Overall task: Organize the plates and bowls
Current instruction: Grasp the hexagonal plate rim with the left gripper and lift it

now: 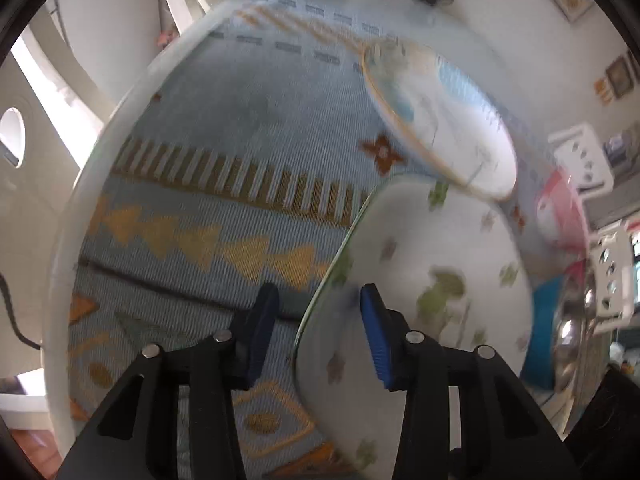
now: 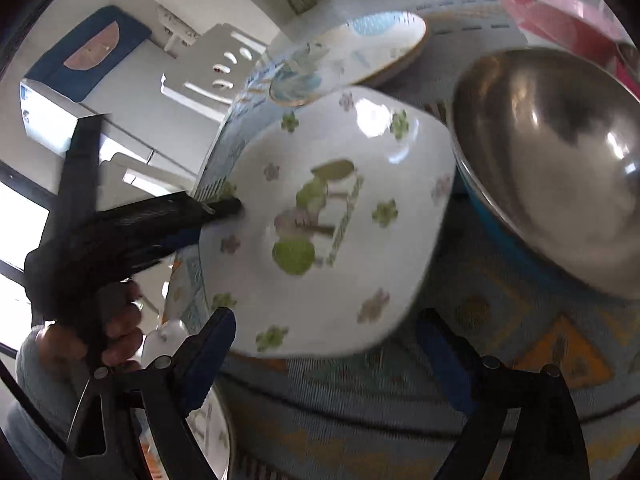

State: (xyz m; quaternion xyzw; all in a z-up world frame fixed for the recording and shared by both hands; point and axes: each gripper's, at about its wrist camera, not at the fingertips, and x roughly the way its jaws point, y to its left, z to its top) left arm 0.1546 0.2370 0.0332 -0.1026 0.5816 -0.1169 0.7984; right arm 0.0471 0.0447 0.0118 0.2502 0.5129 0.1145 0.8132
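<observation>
A white squarish plate with green and pink flowers [image 1: 420,280] [image 2: 320,220] hangs tilted over the blue patterned tablecloth [image 1: 200,152]. My left gripper [image 1: 318,312] [image 2: 218,216] is shut on its left rim, one blue pad on the inner face and the other outside the rim. My right gripper [image 2: 326,340] stands wide open at the plate's near edge, and neither pad touches it. Behind lies a round plate with a blue picture and gold rim [image 1: 440,120] [image 2: 352,52]. A steel bowl [image 2: 552,168] [image 1: 568,340] sits to the right.
A pink object [image 2: 560,16] [image 1: 556,216] lies beyond the steel bowl. White chairs [image 2: 216,68] stand past the table's edge. A hand in a grey sleeve [image 2: 116,328] holds the left gripper. Another white patterned dish [image 2: 212,428] shows at the bottom left.
</observation>
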